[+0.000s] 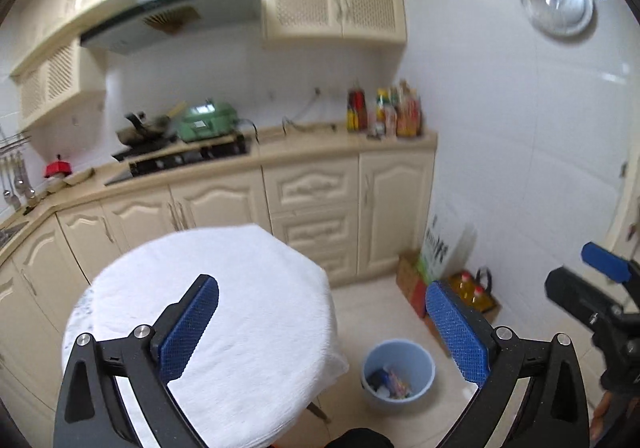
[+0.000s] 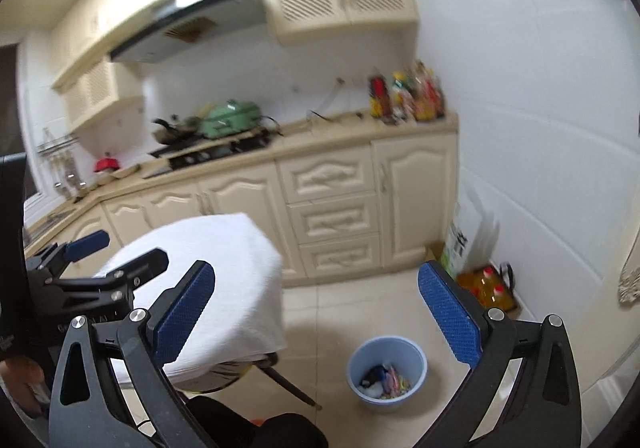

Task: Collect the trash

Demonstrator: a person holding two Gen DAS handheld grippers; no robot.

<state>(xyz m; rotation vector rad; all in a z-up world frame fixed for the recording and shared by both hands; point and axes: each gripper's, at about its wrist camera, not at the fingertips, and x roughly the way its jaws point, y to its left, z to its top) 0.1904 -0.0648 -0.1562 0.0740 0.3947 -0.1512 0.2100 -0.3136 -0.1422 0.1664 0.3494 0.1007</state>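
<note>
Left gripper (image 1: 322, 328): jaws fully apart, nothing btwn the blue pads. Right gripper (image 2: 316, 318): same, jaws wide apart, empty. Both point slightly downward over the room, above and clear of all objects.

Task items: trash (image 2: 384, 378) lies inside the light-blue bin (image 1: 424, 358), which stands on the tiled floor just beside the round table w/ white cloth (image 1: 224, 300). No loose trash visible on the cloth or on the floor in either view. Judgement: collection looks complete or near complete; parts of the floor are hidden behind the table and gripper bodies, so this can't be confirmed.

Risks from here:
- Missed items. Cause: both views blurred, floor partly occluded. Re-scan before ending.
- Gripper-to-gripper contact. Cause: the two grippers are near each other; the right shows at the left view's right edge, the left at the right view's left edge.
- Cloth snag. Cause: open left jaws hang over the table cloth; a low pass could drag it off.
- Bin tip-over. Cause: light bin, free-standing near a table leg (image 2: 290, 384); a knock spills the contents.
- Oil bottles (image 2: 490, 288) stand by the wall; keep clear.
</note>
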